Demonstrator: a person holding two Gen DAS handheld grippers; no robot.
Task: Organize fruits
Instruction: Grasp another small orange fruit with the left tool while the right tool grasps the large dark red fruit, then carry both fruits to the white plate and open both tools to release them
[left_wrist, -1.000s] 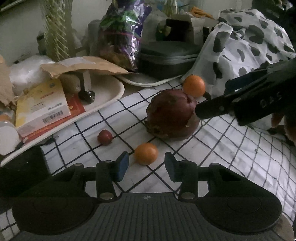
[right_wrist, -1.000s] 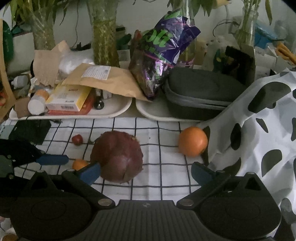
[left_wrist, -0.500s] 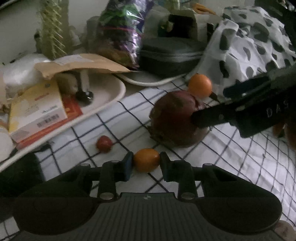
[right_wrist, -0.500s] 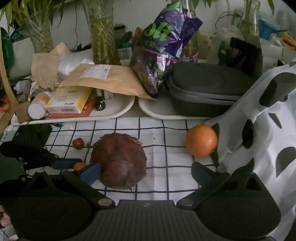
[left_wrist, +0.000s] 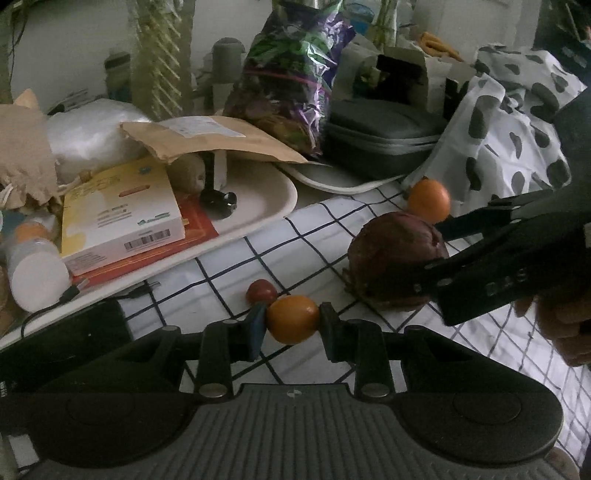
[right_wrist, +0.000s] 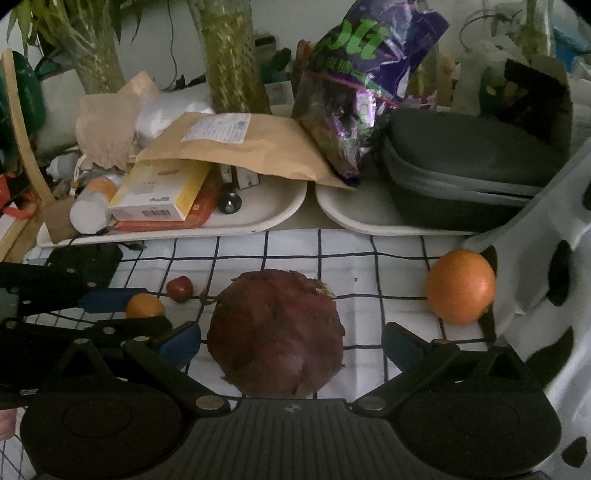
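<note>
My left gripper (left_wrist: 291, 323) is shut on a small orange fruit (left_wrist: 293, 319), just above the checked cloth (left_wrist: 229, 273); it also shows in the right wrist view (right_wrist: 144, 306). A small red fruit (left_wrist: 261, 290) lies just behind it. My right gripper (right_wrist: 290, 341) is open, its fingers either side of a large dark red fruit (right_wrist: 276, 332), not touching it. That fruit shows in the left wrist view (left_wrist: 395, 254) too. A larger orange (right_wrist: 461, 286) sits on the cloth at the right.
A white tray (left_wrist: 273, 210) at the back left holds a yellow box (left_wrist: 118, 214), envelope and bottle. A second tray (right_wrist: 354, 218) holds a grey case (right_wrist: 469, 162) and a purple bag (right_wrist: 362, 85). A spotted cloth (right_wrist: 554, 229) lies at the right.
My left gripper moved forward and closed on the small orange fruit. My right gripper moved in around the large dark red fruit, staying open.
</note>
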